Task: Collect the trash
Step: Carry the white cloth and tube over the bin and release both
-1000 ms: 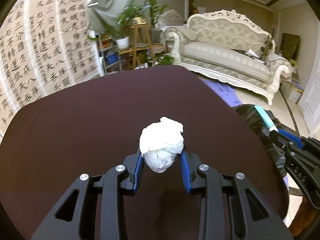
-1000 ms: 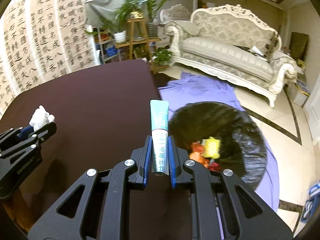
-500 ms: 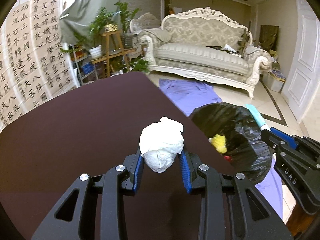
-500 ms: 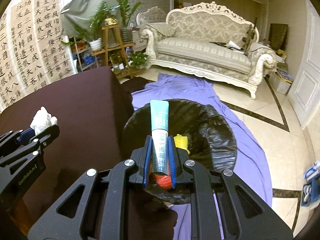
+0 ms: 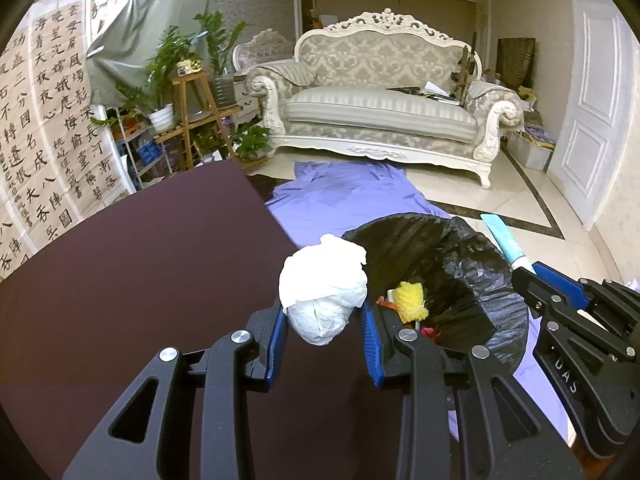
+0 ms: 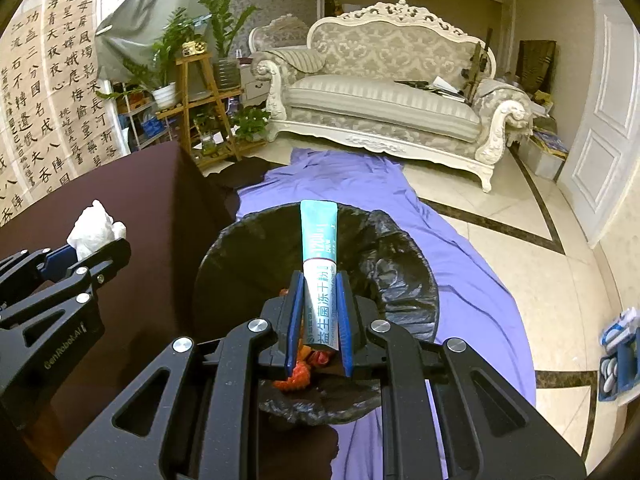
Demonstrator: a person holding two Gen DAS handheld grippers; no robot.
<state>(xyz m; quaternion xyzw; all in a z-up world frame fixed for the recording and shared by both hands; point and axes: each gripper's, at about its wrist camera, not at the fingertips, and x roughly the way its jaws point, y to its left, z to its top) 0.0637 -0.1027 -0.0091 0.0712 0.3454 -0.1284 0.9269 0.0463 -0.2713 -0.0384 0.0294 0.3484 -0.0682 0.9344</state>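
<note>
My left gripper [image 5: 323, 312] is shut on a crumpled white tissue wad [image 5: 324, 286], held over the right edge of the dark brown table [image 5: 120, 280], beside the bin. The wad also shows at the left of the right wrist view as the tissue [image 6: 94, 228] in the left gripper [image 6: 80, 254]. My right gripper [image 6: 319, 300] is shut on a teal and white tube [image 6: 319, 248], hanging over the open black-lined trash bin [image 6: 400, 264]. In the left wrist view the bin [image 5: 460, 264] holds yellow trash [image 5: 410, 296] and red scraps, with the right gripper [image 5: 524, 270] and its tube [image 5: 502, 240] past the far rim.
The bin stands on a purple cloth [image 6: 460, 248] spread over a tiled floor. A cream sofa [image 5: 384, 108] lines the back wall, plant stands [image 5: 192, 108] sit at the left. A blue object [image 6: 618, 352] lies on the floor at the right.
Both grippers have swung right, off the table toward the bin. The tube now hangs over the bin's opening, and the tissue has reached the table's right edge. Both grips are unchanged.
</note>
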